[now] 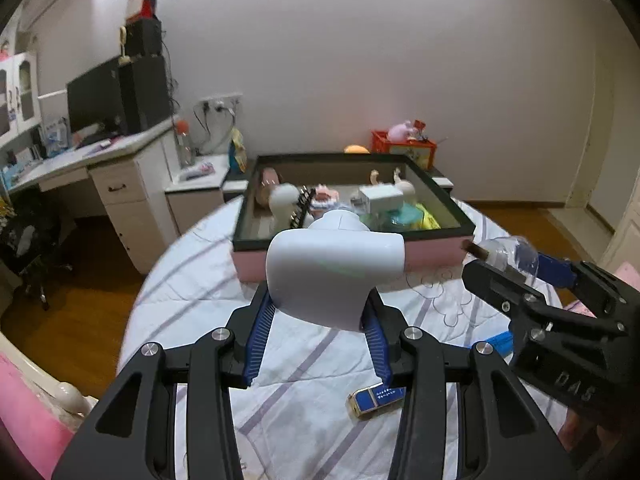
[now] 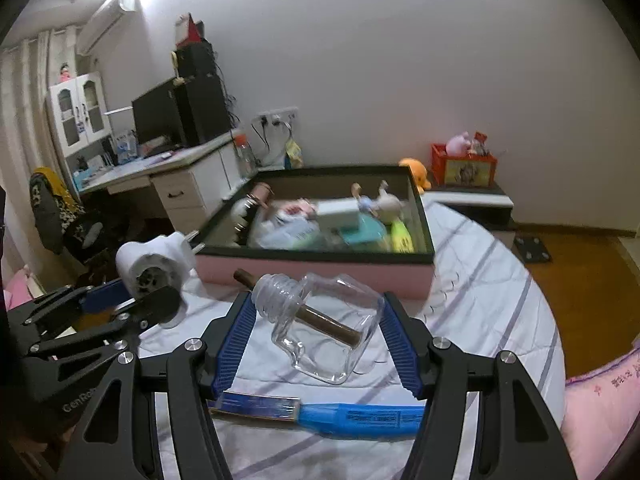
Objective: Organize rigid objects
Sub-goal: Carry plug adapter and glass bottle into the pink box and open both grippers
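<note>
Left gripper [image 1: 316, 320] clamps a white plug-in device [image 1: 334, 276] by its lower body, lifted at frame centre; right gripper [image 2: 316, 332] pinches a clear glass bottle [image 2: 328, 328] across its flat sides, brown wick inside — both lifted clear of the striped bedsheet [image 1: 304, 364], probably so they can go over the rim of the pink box [image 2: 316, 276] beyond, already crowded with toys and a charger. Left view alone shows a blue-and-gold lighter [image 1: 374, 398] lying low on the sheet; right view alone shows the device's prongs and round end at centre left, and a blue tube [image 2: 360, 418] along the bottom.
</note>
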Demonstrator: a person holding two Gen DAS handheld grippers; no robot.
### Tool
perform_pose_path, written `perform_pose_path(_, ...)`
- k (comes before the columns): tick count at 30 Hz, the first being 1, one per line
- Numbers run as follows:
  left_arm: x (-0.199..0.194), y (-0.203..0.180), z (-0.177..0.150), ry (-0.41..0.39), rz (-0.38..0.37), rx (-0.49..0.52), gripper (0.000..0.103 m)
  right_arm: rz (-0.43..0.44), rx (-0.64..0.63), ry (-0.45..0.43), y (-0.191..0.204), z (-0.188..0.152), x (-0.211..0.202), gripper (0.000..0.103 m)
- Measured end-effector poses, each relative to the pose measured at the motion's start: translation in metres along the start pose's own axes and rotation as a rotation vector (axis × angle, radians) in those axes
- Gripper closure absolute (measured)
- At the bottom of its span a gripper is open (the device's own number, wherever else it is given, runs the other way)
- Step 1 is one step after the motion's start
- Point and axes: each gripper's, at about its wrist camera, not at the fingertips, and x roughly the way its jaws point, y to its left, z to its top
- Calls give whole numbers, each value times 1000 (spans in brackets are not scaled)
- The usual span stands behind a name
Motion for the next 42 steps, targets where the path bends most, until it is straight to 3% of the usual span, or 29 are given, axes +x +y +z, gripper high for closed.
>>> perform_pose_path(14, -76, -12, 14, -214, 74, 21, 59, -32, -48, -152, 26, 11, -62, 38)
perform_pose_path(23, -103, -5, 27, -302, 107, 29, 59, -46, -80, -241, 38, 27, -85, 38)
perform_pose_path(34, -95, 0, 46, -338, 147, 38, 59, -36, -104, -266, 45, 45, -76, 38)
perform_pose_path(42, -57, -1, 69, -332, 175, 58, 59, -44, -129, -255, 41, 65, -44, 38)
